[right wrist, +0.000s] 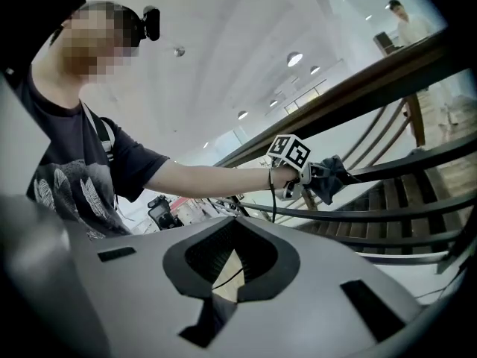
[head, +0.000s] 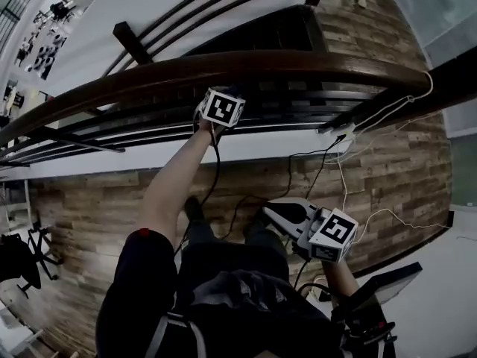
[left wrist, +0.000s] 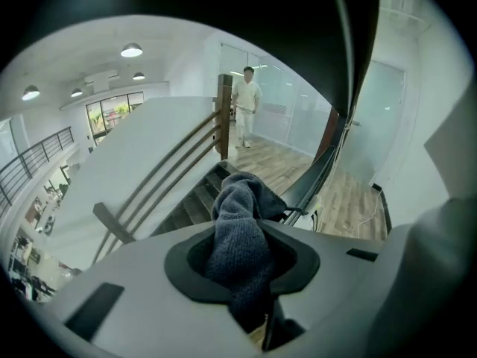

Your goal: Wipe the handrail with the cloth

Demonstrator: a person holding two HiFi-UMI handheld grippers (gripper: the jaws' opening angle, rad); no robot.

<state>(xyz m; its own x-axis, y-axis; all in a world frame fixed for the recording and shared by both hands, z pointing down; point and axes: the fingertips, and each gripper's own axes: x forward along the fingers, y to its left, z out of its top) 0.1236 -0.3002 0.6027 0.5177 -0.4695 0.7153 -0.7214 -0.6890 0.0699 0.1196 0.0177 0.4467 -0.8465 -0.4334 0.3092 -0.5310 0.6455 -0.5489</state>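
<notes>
Presently, my left gripper (right wrist: 307, 176) is stretched out at arm's length to the railing. Its jaws are pressed tight on a dark grey knitted cloth (left wrist: 238, 237), which bunches up out of the jaw recess and hangs a fold below it. In the head view the wooden handrail (head: 298, 62) crosses directly above that gripper and covers its jaws, so only the marker cube shows under it. In the right gripper view the cloth sits below the handrail, level with the uppermost of the dark lower bars (right wrist: 406, 162); whether it touches that bar I cannot tell. My right gripper (head: 285, 215) is held low by my hip, well apart from the railing. Its jaws are drawn together with nothing between them, and only a sliver of floor and a thin black cable (right wrist: 227, 279) show through the recess. Noted around the work: the stairs (head: 279, 32) lie behind the bars, flanked by a white side panel (left wrist: 141, 155). The plank floor (head: 387, 177) on my side carries loose white cables (head: 343, 171) leading to a white plug block (head: 343, 133) at the foot of the railing. A wooden post (left wrist: 223, 118) stands at the far end of the stairs, with a person in white (left wrist: 246, 99) just beside it. Ceiling lights (left wrist: 131, 50) are lit overhead.
</notes>
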